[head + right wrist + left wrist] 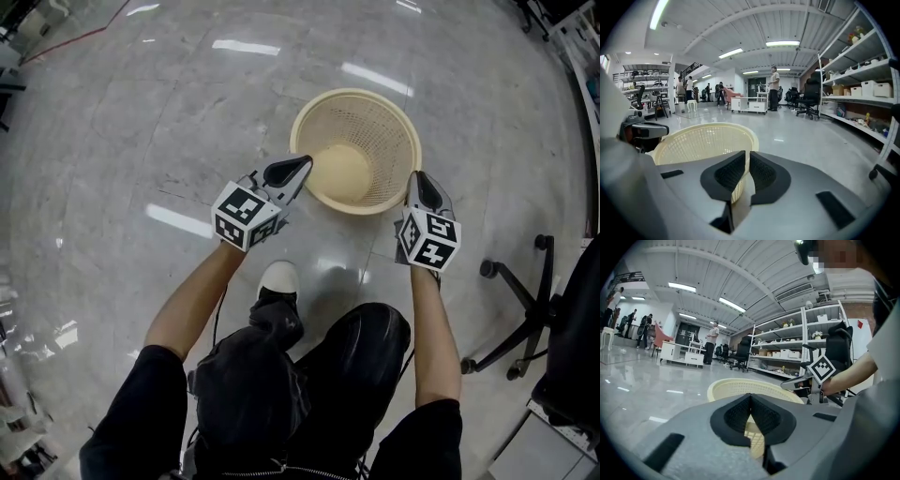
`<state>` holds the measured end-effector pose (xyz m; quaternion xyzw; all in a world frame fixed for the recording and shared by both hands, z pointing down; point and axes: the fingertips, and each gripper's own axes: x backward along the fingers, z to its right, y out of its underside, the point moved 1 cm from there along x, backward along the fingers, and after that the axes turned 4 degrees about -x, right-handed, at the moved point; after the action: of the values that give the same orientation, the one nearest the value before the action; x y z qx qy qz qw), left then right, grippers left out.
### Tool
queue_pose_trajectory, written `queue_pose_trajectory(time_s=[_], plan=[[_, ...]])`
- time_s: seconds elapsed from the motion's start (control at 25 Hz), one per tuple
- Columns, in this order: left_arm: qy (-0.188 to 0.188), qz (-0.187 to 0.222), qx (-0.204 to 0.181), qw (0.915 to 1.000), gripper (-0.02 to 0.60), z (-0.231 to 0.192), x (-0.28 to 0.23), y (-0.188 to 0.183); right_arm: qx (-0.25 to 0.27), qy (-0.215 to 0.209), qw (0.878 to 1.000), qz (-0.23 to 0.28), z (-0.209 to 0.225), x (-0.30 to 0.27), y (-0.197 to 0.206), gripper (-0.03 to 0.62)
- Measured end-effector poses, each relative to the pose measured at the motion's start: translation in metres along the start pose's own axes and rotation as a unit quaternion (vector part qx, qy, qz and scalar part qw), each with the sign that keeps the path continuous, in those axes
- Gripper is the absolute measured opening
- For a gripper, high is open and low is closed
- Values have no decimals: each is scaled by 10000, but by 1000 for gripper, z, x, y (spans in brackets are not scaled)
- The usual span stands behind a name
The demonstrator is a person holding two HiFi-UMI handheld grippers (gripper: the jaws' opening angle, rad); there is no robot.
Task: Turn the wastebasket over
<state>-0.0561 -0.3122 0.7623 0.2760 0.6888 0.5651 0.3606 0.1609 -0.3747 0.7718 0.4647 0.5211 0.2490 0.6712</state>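
the wastebasket (375, 127) is standing the right way up on the shiny floor (131, 131), open end up, just in front of the person's shoe (278, 279); the left gripper (302, 165) is pinching the near left side of the rim, its jaws squeezing tight on the thin wall; the right gripper (420, 183) is pinching the right side of the rim the same way; the basket is looking like thin plastic full of little holes, so it is probably feeling light and a bit bendy; squeezing too hard may be bending the rim; holding the rim on both sides is looking like a good way of tipping it over
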Motion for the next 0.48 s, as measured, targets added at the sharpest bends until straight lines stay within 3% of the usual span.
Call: queue_pose_trajectory(time_s=[0.28, 0.4, 0.48], plan=[[267, -179, -149, 9994, 5, 1, 12, -16, -284, -11, 9996, 64, 3, 2, -4, 32], [160, -145, -274, 9994, 5, 0, 9, -29, -259, 101, 9994, 212, 8, 11, -22, 32], [-120, -92, -314, 9994, 5, -6, 8, -39, -299, 18, 9993, 242, 2, 15, -31, 32]])
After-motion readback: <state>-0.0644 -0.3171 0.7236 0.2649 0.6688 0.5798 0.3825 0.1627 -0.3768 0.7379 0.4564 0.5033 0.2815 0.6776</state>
